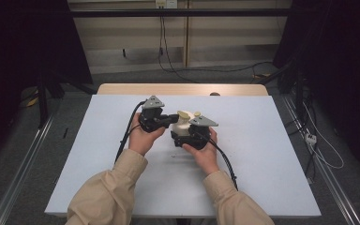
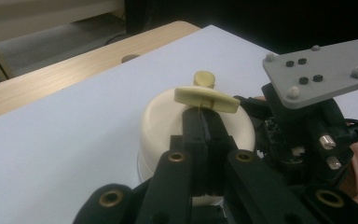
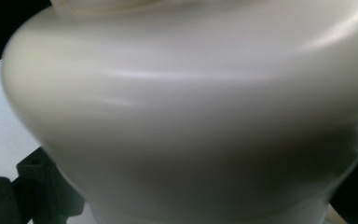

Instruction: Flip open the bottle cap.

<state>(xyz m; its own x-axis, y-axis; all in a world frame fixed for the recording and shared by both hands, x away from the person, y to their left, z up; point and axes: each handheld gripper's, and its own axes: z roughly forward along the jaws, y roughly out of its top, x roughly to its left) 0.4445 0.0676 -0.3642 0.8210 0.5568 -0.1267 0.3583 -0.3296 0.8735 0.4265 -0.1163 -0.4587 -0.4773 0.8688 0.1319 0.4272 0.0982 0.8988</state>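
Note:
A cream round pot stands mid-table, its smooth wall close up in the right gripper view. On its domed top lie a flat yellowish tab and a small round yellowish knob. My left gripper reaches in from the left, and its jaws are shut on the near edge of the tab. My right gripper, under its grey plate, grips the pot's body from the near side, one jaw at each flank.
The pale blue tabletop has a wooden strip along its far edge, with a small brown disc there. A tiny white scrap lies near my hands. Cables trail from both grippers.

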